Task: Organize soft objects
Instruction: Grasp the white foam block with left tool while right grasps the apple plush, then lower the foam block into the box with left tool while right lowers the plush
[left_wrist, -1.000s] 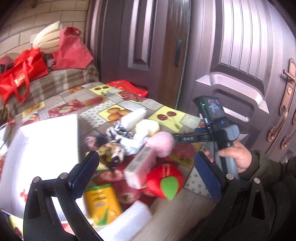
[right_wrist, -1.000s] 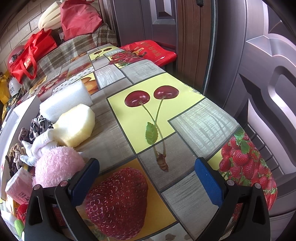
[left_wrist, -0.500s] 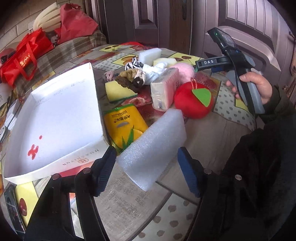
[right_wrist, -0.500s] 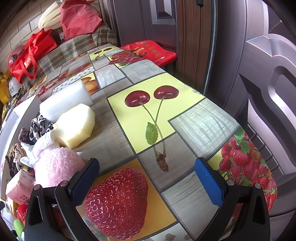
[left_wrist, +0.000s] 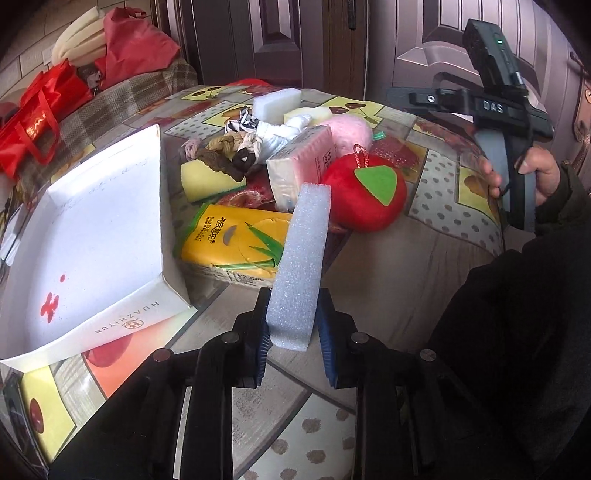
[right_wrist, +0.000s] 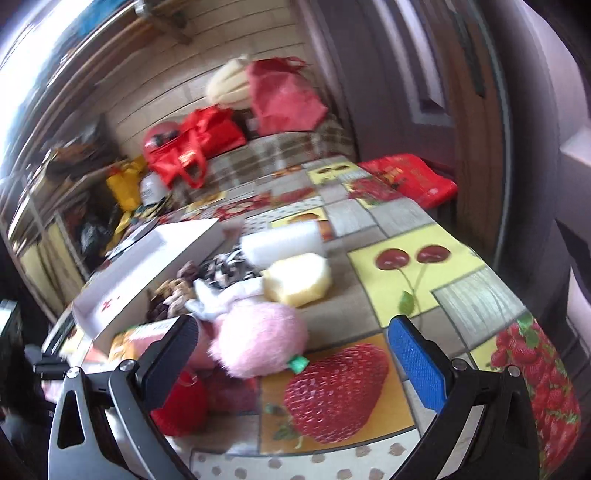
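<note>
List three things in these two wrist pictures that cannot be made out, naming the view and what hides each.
1. Left wrist view: the white foam block in the left hand-held gripper hides part of the yellow tissue pack.
2. Right wrist view: motion blur smears the red plush apple, which the near gripper finger partly covers.
3. Left wrist view: the open white cardboard box is cut off at the left edge.
</note>
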